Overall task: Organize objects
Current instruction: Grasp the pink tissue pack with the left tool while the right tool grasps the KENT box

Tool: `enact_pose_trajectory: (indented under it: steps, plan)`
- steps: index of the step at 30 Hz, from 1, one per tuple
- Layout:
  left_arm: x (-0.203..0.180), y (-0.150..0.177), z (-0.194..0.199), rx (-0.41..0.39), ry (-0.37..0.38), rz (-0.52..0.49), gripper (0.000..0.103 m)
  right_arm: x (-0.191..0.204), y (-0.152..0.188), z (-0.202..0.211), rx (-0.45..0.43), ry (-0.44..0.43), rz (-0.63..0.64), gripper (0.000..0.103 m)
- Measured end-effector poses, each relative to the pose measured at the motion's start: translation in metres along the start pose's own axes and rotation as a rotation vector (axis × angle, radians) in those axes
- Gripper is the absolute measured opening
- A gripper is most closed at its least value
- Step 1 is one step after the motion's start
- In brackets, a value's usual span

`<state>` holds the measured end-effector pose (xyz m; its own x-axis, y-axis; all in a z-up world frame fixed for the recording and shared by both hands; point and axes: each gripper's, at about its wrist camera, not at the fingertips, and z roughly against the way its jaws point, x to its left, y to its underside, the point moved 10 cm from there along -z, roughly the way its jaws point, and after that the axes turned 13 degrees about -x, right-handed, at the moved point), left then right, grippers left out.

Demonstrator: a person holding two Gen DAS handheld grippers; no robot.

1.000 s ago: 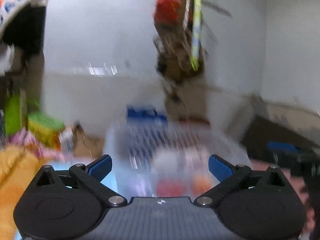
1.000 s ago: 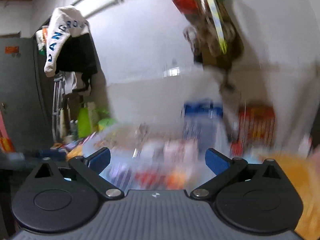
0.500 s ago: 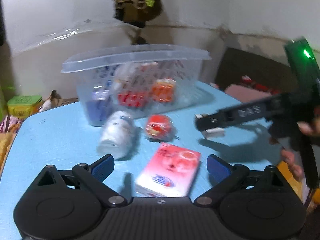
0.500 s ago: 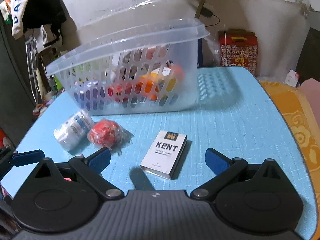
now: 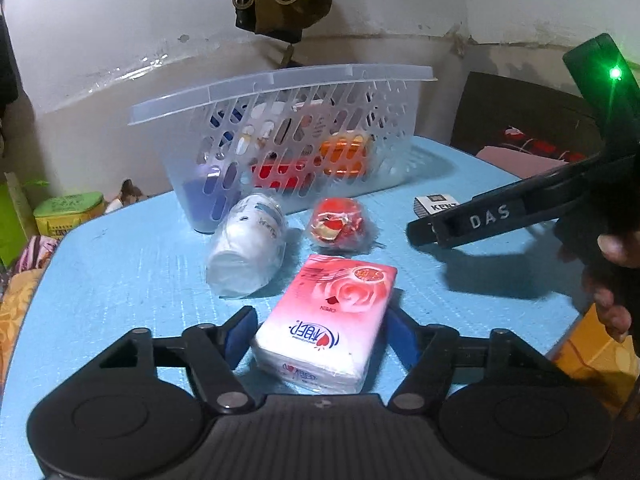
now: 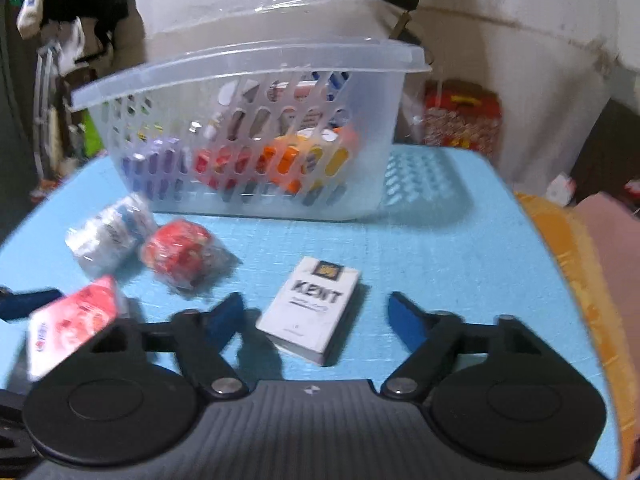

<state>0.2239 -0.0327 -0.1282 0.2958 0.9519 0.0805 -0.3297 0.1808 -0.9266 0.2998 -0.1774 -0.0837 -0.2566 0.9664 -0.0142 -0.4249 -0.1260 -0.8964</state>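
Two tools: yours, both just closing.
Left tool point(image 5: 322, 334): flanks tissue pack point(image 5: 328, 320), not gripping, near basket point(image 5: 280, 84).
Right tool point(image 6: 314, 314): flanks KENT box point(image 6: 310, 310), apart.

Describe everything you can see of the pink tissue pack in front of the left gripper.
The pink tissue pack is a soft rectangular packet in glossy plastic wrap, pink fading to white, printed with a rose and an "OPEN" tab. It looks sealed. It lies flat on the blue table, label up, between the fingers of the left gripper, whose jaws have just been closing; whether they press on it is unclear. It lies apart from the white roll.
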Motion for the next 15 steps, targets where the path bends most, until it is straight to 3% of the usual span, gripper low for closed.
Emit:
enact_pose_trajectory:
  steps: [2,3,6,9,11,15]
  plan:
    - [-0.003,0.000,0.000,-0.006,0.006,-0.009,0.083,0.002,0.000,0.001,-0.003,-0.012,-0.001,0.063]
    - [-0.004,0.000,0.000,-0.013,0.014,-0.012,0.085,0.002,0.000,0.002,-0.003,-0.022,0.003,0.053]
    - [-0.002,-0.001,-0.004,-0.020,0.024,-0.001,0.087,0.001,-0.001,0.006,0.000,-0.045,-0.018,0.048]
    - [0.000,-0.003,-0.005,-0.019,0.030,0.032,0.068,-0.002,-0.002,0.010,0.010,-0.077,-0.053,0.046]
    - [0.006,-0.005,-0.005,-0.030,-0.011,0.028,0.067,-0.003,-0.005,0.015,-0.001,-0.089,-0.052,0.045]
    - [0.007,-0.015,0.005,-0.068,0.005,0.044,0.067,-0.001,-0.016,0.026,-0.035,-0.119,-0.059,0.044]
